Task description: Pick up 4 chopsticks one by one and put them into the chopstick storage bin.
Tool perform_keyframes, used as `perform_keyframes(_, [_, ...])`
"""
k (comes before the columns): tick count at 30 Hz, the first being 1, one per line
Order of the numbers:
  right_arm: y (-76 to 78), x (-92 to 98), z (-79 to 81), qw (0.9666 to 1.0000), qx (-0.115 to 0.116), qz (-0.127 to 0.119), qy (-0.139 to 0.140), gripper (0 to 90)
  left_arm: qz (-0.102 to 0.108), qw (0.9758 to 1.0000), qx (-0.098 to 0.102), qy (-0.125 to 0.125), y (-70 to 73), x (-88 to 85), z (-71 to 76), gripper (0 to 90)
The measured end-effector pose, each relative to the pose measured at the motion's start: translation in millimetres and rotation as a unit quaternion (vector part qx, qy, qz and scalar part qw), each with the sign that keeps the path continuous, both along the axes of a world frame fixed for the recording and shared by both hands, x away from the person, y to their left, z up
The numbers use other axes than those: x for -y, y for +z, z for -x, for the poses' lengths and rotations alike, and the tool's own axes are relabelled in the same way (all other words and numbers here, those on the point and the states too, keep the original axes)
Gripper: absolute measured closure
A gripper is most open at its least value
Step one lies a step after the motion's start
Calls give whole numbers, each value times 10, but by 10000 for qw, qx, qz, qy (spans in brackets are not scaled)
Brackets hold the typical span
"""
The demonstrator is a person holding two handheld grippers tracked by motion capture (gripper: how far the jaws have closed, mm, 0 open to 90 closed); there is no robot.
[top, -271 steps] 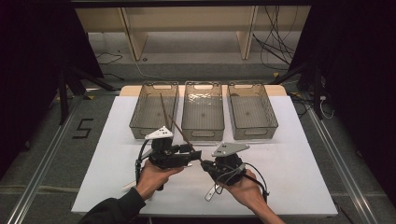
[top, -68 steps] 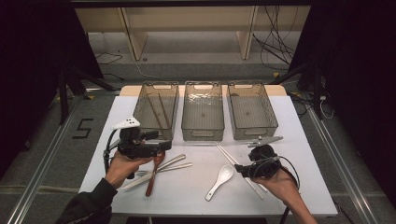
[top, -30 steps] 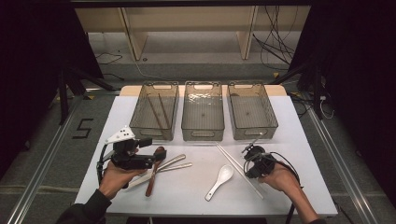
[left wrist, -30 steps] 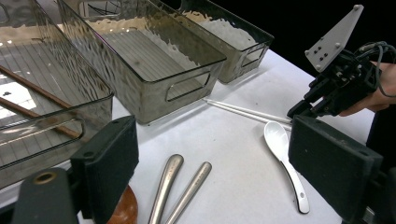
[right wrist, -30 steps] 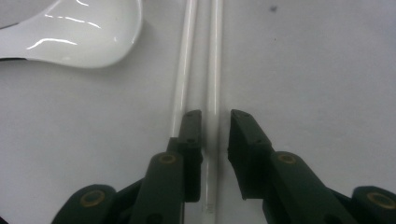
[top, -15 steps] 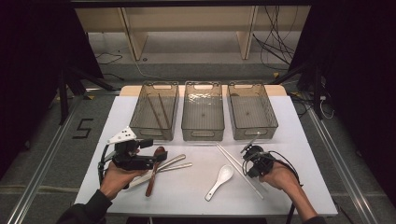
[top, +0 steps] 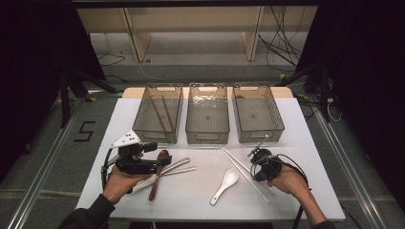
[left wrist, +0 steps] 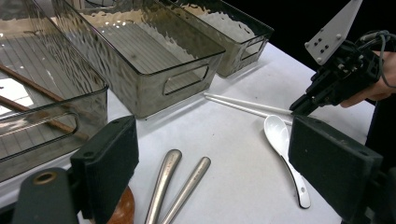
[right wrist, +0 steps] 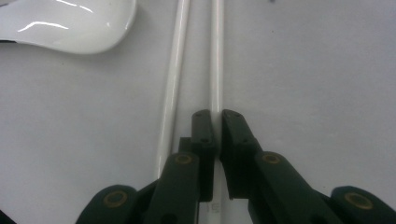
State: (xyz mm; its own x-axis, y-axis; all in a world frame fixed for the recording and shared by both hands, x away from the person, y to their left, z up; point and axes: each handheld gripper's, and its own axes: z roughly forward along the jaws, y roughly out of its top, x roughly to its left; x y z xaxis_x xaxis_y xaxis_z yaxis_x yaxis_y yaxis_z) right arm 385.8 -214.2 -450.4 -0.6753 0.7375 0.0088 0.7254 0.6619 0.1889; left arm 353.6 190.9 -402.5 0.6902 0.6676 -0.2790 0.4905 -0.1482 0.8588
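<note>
Right gripper closed on one white chopstick, its twin alongside, white spoon near

two white chopsticks flat on table, parallel, just right of white spoon; one pinched mid-length

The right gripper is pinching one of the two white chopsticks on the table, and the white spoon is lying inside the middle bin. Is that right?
Not quite. The white spoon isn't inside the middle bin; it lies on the table, in front of the bins and beside the white chopsticks, as the high view shows. The rest holds: the right gripper has its jaws closed on one white chopstick.
</note>
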Motion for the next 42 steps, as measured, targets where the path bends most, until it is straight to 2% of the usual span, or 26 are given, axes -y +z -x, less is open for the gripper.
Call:
perform_keyframes(10, [123,42,47,9994,228,-261,-1,848,28,10000,-28,27,-20,-6,-11,154])
perform_keyframes(16, [256,41,102,9973,457,-558,133,848,38,10000,-42,30,-27,-12,-19,154])
perform_keyframes(20, [387,20,135,9927,753,-929,163,848,30,10000,-47,8,-29,5,-17,154])
perform_keyframes(24, [487,-34,171,9844,1170,-1312,120,848,37,10000,-56,1,-27,21,-15,154])
perform_keyframes(27, [523,-64,173,9799,1336,-1483,57,848,60,10000,-63,-13,-23,45,-12,154])
perform_keyframes(31, [553,-117,182,9745,1445,-1717,62,848,105,9999,-73,-51,-20,96,-12,154])
perform_keyframes(35, [583,-204,201,9670,1573,-1996,212,848,114,9999,-67,-111,-12,177,-17,154])
perform_keyframes(39, [608,-308,228,9645,1623,-2057,315,847,132,9998,-50,-165,5,277,-35,154])
perform_keyframes(42, [625,-381,250,9624,1667,-2112,364,847,167,9995,-108,-233,4,353,-44,155])
